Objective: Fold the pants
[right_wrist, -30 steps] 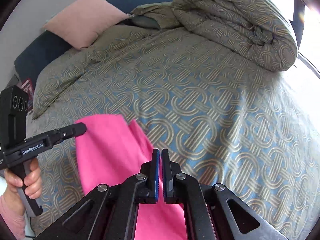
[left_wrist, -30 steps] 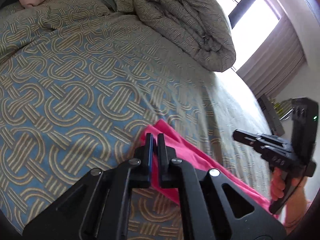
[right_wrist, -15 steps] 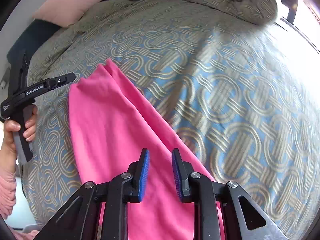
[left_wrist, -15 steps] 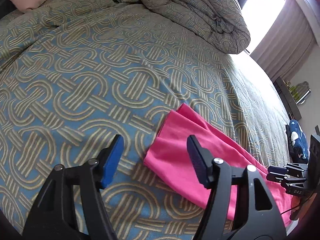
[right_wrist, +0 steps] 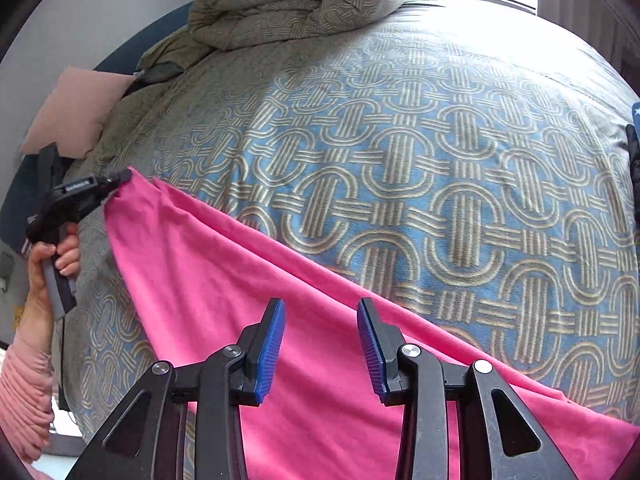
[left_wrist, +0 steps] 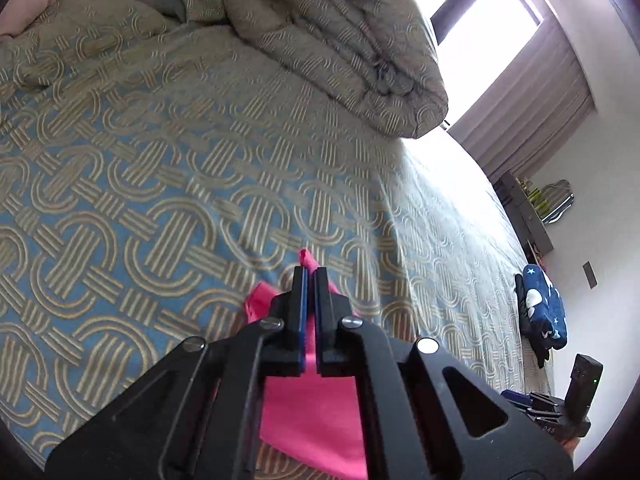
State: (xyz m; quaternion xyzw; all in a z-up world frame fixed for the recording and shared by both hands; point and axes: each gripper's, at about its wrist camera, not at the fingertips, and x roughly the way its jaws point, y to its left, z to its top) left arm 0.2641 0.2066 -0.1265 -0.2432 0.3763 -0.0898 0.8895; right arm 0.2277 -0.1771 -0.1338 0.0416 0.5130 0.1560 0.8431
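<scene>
On the bed (right_wrist: 440, 184), the pink pants (right_wrist: 248, 292) lie stretched across the near part of the patterned cover. The left gripper (left_wrist: 309, 276) is clamped tight on a far corner of the pants, and a bit of pink cloth pokes out past its tips. The right gripper (right_wrist: 322, 332) is spread wide and holds nothing; it hangs just over the cloth.

The pinched bit looks small, so I think a hard pull could make it slip out. With only one end held, the cloth could also bunch up and fold crooked.

The left gripper has white writing on its side, too blurry to read.
</scene>
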